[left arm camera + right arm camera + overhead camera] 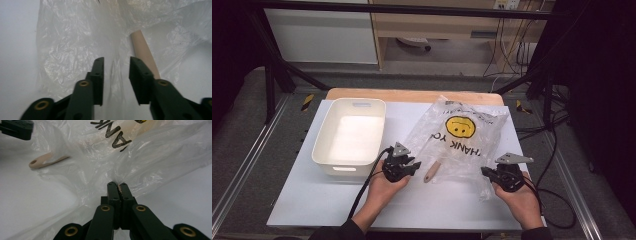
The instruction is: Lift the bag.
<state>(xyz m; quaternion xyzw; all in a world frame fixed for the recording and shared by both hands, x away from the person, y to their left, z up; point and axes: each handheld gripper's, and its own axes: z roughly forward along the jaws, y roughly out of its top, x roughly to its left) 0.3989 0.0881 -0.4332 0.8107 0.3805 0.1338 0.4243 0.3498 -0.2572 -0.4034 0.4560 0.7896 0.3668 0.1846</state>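
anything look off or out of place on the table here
Mildly. A wooden handle pokes out of the crumpled plastic bag, which lies with its print upside down from the person's side. The right gripper pinches the bag's edge. Nothing looks spilled or broken.

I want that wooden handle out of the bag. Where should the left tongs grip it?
Grip the bare end of the handle that pokes out of the bag, coming from the near side with the jaws across its width. It lies flat and narrow, close beside the open left tongs.
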